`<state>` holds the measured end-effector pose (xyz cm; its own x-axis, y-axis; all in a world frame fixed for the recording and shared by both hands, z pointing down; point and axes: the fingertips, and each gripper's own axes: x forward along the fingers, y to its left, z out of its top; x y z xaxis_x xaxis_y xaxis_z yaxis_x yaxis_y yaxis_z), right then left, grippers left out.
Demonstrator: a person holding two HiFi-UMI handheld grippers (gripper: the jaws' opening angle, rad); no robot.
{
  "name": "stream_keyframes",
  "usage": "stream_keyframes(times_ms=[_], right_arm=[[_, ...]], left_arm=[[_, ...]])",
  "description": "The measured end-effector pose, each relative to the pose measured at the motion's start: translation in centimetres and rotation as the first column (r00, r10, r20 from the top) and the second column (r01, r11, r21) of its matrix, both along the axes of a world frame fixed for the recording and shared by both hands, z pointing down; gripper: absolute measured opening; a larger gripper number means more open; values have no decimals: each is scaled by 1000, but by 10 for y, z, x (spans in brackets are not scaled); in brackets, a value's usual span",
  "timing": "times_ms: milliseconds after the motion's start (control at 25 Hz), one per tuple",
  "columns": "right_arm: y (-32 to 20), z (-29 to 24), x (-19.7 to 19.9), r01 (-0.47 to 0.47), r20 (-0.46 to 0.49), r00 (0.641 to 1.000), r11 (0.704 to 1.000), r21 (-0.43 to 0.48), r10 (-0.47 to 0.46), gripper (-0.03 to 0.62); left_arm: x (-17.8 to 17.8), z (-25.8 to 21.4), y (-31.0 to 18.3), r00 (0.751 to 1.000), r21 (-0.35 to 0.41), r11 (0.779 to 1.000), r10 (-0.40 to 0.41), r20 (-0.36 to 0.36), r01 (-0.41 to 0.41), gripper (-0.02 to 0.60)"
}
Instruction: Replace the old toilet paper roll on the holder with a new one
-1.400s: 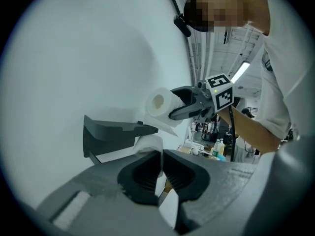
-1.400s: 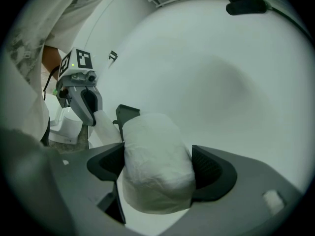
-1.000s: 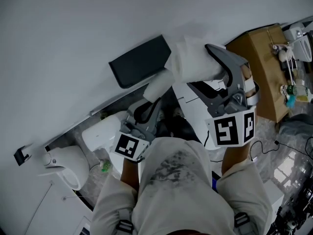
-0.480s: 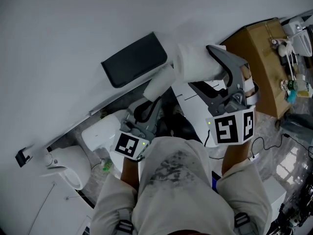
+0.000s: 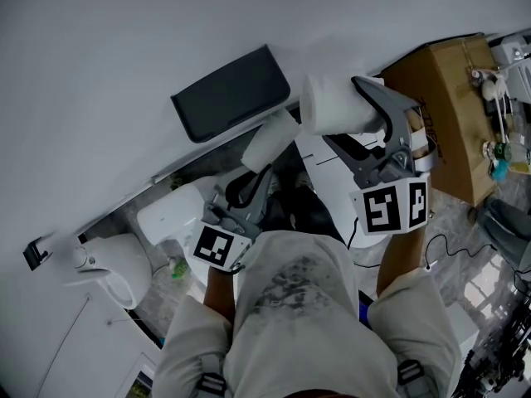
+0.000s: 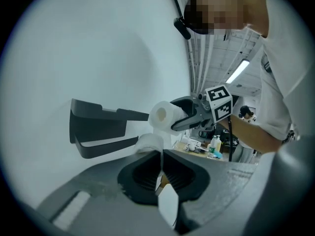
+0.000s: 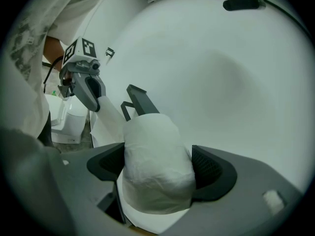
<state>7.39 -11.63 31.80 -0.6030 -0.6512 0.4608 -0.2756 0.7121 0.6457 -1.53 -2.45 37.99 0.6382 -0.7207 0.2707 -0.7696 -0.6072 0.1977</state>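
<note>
Right gripper view: clamped tight on new roll (image 7: pixel 152 141) with right gripper (image 7: pixel 157 173), denting it. Pinching old roll (image 5: pixel 270 139) by its thin wall with left gripper (image 6: pixel 161 168), nearly closed. Bare holder (image 5: pixel 231 104) just beside both. Could snag squashed core on holder arm, or drop old roll off that thin pinch. Held up toward wall, right above left, tilted slightly down

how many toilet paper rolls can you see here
2. One roll is clamped in the right gripper, up by the wall. The other roll is pinched in the left gripper, below the black holder, which is bare. More may be hidden.
</note>
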Motion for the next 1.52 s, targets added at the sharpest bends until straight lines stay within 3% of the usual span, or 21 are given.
stream_keyframes(times_ms=[800,1520], right_arm=[[-24,60,-19,92,-7,996,996,-14,-92,422],[-28,74,-47,165,-14,986,986,17,-165,422]], left_arm=[[-13,12,14,993,11,994,-113,29,113,18],[-27,18,26,984,24,985,-172,32,172,18]])
